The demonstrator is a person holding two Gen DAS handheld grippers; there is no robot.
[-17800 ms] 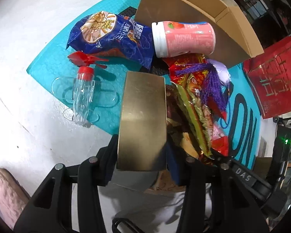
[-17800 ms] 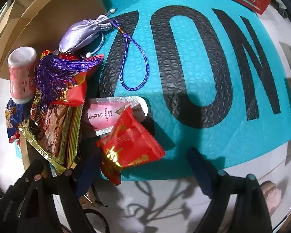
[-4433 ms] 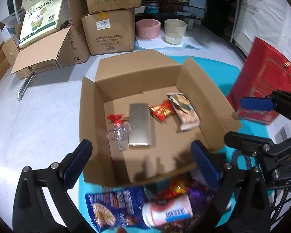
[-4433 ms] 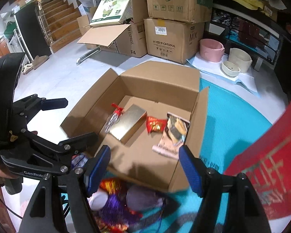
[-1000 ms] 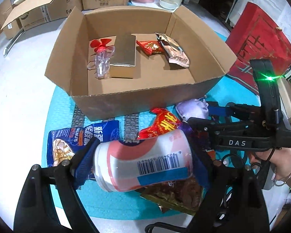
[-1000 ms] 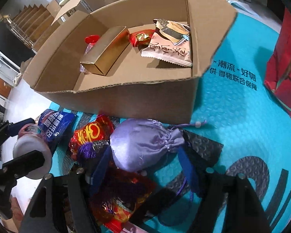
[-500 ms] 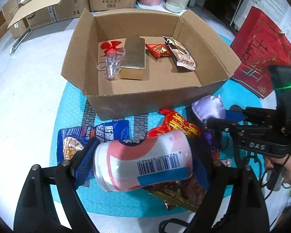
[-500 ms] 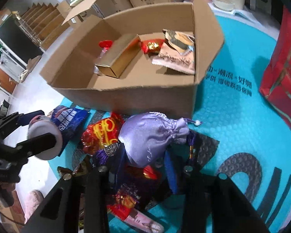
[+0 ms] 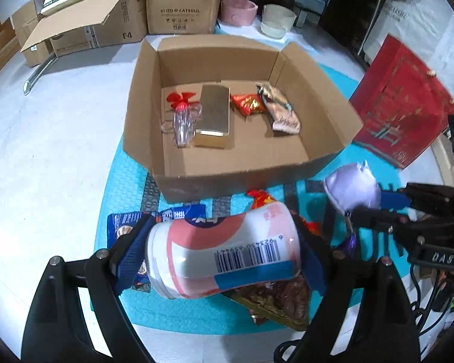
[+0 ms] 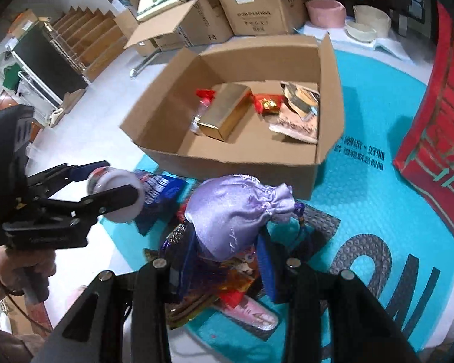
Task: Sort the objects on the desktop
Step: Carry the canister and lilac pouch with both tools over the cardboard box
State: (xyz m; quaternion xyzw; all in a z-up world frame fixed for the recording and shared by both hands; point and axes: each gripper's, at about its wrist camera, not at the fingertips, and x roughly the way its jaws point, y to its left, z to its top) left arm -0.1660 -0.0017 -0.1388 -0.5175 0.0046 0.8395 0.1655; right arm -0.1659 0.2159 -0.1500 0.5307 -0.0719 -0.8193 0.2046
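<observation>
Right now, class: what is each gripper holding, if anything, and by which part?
The left gripper clamps the pink-and-white canister by its two ends, lying sideways. The right gripper pinches the lilac drawstring pouch by its rounded bottom.
</observation>
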